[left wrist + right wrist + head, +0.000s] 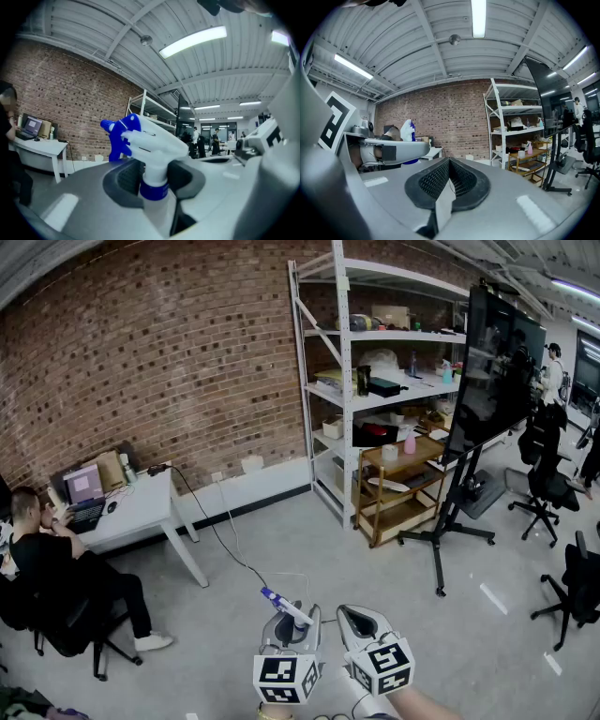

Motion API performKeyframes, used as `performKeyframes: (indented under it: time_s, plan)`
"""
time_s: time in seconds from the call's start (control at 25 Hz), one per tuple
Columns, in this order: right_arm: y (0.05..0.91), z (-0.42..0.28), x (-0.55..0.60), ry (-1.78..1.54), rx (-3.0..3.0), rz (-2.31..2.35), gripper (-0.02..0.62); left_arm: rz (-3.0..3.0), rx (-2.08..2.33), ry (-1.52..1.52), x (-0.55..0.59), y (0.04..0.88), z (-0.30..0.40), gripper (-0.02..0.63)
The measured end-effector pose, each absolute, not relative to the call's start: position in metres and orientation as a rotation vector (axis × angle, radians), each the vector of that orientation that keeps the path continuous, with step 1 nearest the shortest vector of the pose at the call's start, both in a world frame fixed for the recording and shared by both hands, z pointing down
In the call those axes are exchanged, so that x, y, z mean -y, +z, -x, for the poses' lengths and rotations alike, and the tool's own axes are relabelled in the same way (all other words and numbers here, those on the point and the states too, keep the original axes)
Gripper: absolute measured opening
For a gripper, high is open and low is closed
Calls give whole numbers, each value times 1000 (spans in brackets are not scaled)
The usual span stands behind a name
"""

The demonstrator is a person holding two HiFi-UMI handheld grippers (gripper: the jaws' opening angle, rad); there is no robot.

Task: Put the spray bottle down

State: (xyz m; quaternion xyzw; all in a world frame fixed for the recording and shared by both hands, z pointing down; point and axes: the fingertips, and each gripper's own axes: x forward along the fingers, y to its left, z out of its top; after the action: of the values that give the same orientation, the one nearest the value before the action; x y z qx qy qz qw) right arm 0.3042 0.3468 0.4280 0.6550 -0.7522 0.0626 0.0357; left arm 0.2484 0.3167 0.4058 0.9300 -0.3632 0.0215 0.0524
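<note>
left tongs point(153, 178) clamp the spray bottle point(150, 143) by its neck, blue nozzle point(108, 125) aiming at nine o'clock; right tongs point(449, 180), at three o'clock, pinched together, empty.

The left gripper point(152, 177) holds a spray bottle point(149, 140) by its neck, with the dark pads point(125, 176) pressed on both sides. The bottle's blue tip point(108, 125) points left. Behind it are a brick wall point(65, 93) and a white table point(40, 148) with a laptop point(32, 126).
</note>
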Motion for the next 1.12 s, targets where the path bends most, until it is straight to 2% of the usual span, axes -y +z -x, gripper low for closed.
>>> performKeyframes:
  time_s: [0.44,0.72,1.12]
  plan:
    - [441,-281,-338,225,2426,-1908,-2,-2679,1171,-22,-310,418,-209,126]
    - [460,-195,-285,233,2570,-1640,-2,-2573,1423,-32,-270,430,-116,126]
    - [443,-48,-155,192,2719,-1389,-2,-2452,1713,-57,-158,418,43,126]
